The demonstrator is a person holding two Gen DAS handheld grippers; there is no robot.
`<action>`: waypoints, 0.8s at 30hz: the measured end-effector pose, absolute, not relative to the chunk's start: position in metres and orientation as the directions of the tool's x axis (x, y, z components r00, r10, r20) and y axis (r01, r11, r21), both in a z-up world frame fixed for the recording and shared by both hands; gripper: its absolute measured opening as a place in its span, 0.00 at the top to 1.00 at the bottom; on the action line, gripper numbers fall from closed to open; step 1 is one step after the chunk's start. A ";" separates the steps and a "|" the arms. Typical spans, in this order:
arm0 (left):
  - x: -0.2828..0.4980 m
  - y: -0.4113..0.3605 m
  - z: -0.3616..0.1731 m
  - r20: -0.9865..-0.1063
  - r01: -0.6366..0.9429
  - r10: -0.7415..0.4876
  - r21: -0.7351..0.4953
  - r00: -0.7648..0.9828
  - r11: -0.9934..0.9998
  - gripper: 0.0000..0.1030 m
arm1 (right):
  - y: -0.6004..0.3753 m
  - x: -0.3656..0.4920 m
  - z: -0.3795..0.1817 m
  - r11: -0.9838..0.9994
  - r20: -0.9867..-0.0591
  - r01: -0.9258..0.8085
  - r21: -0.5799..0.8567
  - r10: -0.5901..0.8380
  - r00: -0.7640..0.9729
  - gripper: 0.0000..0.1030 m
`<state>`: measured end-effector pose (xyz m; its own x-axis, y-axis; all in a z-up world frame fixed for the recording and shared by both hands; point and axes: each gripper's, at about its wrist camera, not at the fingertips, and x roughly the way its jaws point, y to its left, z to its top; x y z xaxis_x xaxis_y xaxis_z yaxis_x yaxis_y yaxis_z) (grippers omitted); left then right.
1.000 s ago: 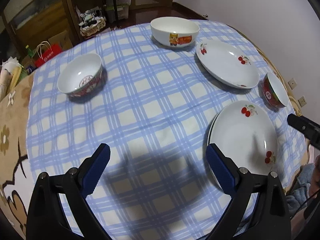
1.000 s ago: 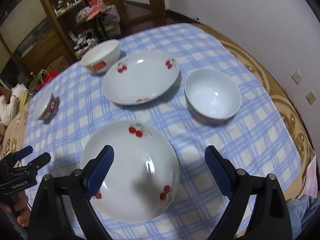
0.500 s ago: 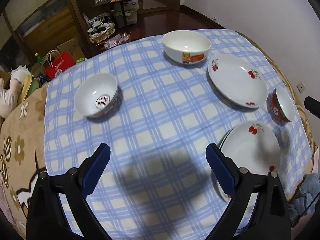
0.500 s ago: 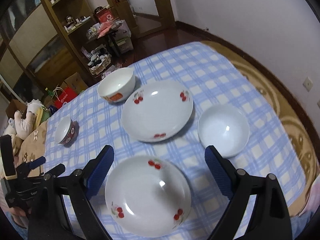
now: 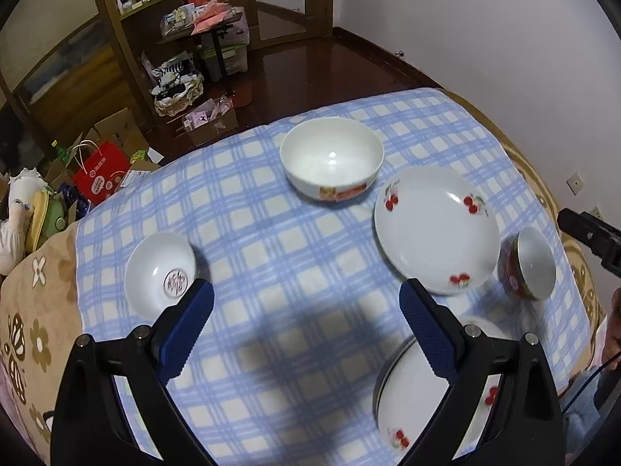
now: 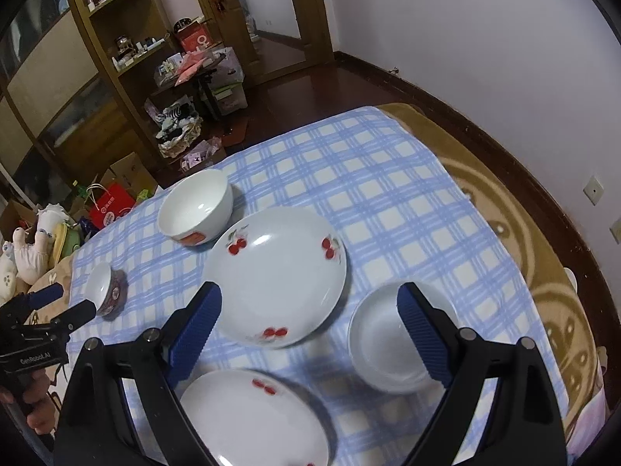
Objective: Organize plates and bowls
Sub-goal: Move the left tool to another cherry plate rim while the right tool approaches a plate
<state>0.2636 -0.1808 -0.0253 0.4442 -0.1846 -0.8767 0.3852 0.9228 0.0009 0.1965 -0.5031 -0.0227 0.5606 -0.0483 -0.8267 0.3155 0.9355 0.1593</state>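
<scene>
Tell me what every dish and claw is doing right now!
Left claw: open, empty.
Right claw: open, empty.
Big bowl: upright, empty.
Far cherry plate: flat, empty.
Near cherry plate: flat, empty.
Plain white bowl: upright, empty.
Small red-sided bowl: upright, empty.

Each hand-held gripper [image 5: 306, 328] has a black frame, silver screws and ribbed blue pads [image 6: 196, 328] (one body lettered "GenRoboAI").
</scene>
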 end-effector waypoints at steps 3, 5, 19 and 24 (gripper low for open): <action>0.275 -0.189 -0.031 -0.880 0.381 -0.195 -0.018 0.433 0.925 0.08 | -0.510 0.210 -0.027 0.938 -0.831 0.310 0.153 -0.048 0.555 0.07; 0.282 -0.194 -0.038 -0.884 0.372 -0.201 -0.033 0.421 0.928 0.08 | -0.514 0.220 -0.031 0.939 -0.835 0.309 0.152 -0.045 0.549 0.07; 0.307 -0.235 -0.096 -0.918 0.387 -0.170 -0.020 0.358 0.922 0.08 | -0.527 0.272 -0.073 0.957 -0.871 0.264 0.124 -0.023 0.491 0.11; 0.313 -0.245 -0.113 -0.931 0.385 -0.184 -0.052 0.315 0.921 0.08 | -0.536 0.279 -0.104 0.953 -0.902 0.283 0.111 -0.023 0.431 0.13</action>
<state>0.3126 -0.2445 -0.1131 0.3148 -0.1845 -0.9310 0.3852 0.9213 -0.0523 0.2787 -0.5357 -0.1043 0.4311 -0.0226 -0.9020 0.2826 0.9528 0.1112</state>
